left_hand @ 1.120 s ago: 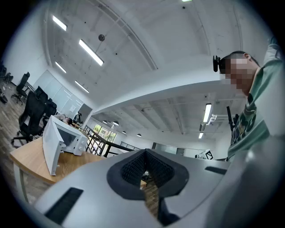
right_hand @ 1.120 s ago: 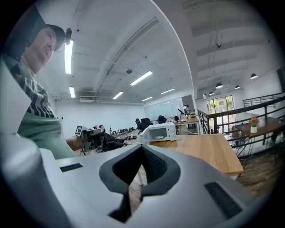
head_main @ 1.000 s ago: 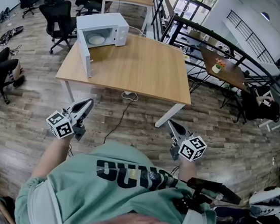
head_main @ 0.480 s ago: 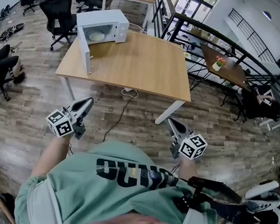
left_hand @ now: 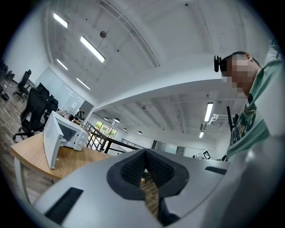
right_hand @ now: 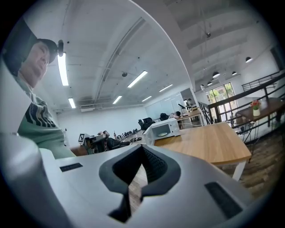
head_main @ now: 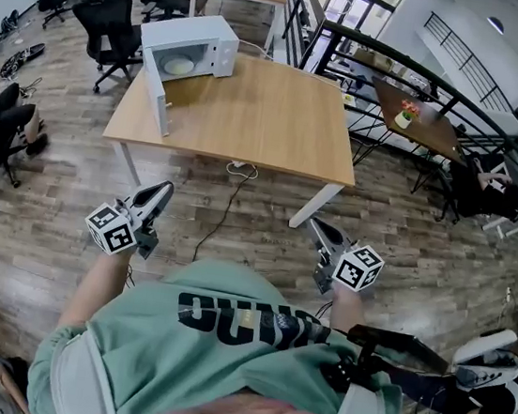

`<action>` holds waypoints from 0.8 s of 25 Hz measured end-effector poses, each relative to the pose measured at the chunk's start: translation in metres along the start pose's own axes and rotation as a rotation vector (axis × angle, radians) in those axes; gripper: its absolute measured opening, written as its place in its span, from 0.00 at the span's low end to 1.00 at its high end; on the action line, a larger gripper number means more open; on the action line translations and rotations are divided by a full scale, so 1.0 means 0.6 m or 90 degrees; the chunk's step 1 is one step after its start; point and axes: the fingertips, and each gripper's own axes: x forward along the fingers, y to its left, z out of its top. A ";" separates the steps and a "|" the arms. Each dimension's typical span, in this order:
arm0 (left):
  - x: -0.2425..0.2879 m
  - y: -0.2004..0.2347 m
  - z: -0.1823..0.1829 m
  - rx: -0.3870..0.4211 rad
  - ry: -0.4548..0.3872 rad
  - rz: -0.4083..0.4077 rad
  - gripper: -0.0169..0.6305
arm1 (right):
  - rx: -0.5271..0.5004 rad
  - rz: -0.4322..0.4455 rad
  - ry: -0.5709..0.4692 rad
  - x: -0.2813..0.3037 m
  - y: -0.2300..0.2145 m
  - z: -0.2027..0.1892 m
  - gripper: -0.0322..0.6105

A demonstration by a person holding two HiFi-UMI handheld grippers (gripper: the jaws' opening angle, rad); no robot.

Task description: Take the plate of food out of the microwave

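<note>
Black office chairs [head_main: 112, 26] stand left of the wooden counter [head_main: 252, 115]. A cable [head_main: 228, 207] trails underneath. A dark table [head_main: 429, 134] bears seemingly a flowerpot [head_main: 403, 121].

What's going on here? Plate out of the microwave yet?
Not yet. A person stands back from the table with a gripper in each hand. The left gripper and right gripper are both shut and empty, held low near the body and short of the table. The microwave sits on the table's far left corner with its door swung open. The plate is inside it, untouched.
</note>
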 end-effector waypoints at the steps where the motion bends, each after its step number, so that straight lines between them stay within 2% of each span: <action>1: 0.002 0.001 -0.001 -0.001 0.002 0.000 0.03 | 0.002 0.001 -0.001 0.000 -0.001 0.000 0.06; 10: 0.057 -0.020 -0.019 -0.005 0.020 -0.023 0.03 | 0.011 -0.005 -0.015 -0.035 -0.031 -0.002 0.06; 20: 0.163 -0.107 -0.063 -0.015 0.034 -0.058 0.03 | 0.027 -0.037 -0.030 -0.164 -0.100 -0.001 0.06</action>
